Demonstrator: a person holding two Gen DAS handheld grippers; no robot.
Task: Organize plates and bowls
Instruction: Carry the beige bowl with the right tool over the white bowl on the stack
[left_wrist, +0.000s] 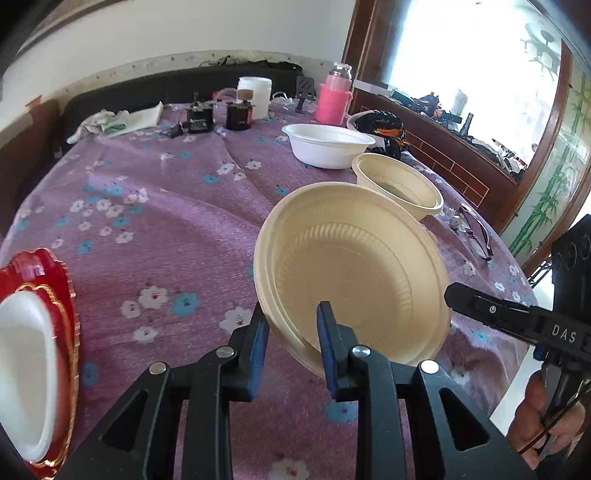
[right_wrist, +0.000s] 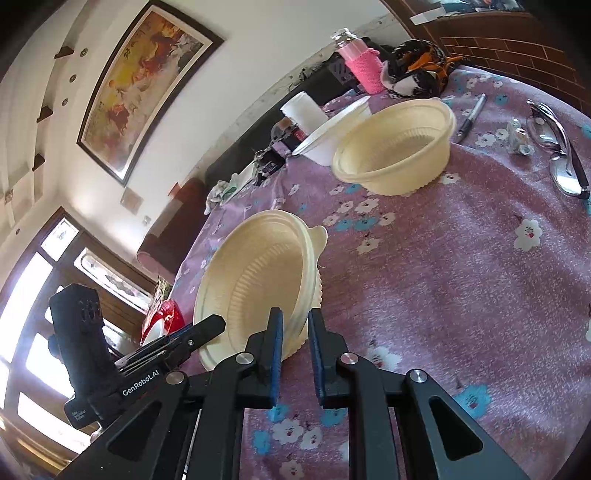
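A cream ribbed bowl (left_wrist: 351, 273) is tilted on its side above the purple flowered tablecloth. My left gripper (left_wrist: 291, 332) has one blue pad on each side of its rim. My right gripper (right_wrist: 295, 343) straddles the opposite rim of the same bowl (right_wrist: 255, 280). A second cream bowl (left_wrist: 399, 184) stands upright behind, also in the right wrist view (right_wrist: 395, 147). A white bowl (left_wrist: 327, 144) stands beyond it. A white dish (left_wrist: 26, 373) lies on a red plate (left_wrist: 48, 273) at the left edge.
A pink bottle (left_wrist: 334, 98), a white jar (left_wrist: 255, 96), small black boxes (left_wrist: 219, 116), a patterned cap (left_wrist: 384, 129) and cloths (left_wrist: 118, 122) stand at the back. Glasses (right_wrist: 557, 151) and a pen (right_wrist: 471, 118) lie right of the bowls.
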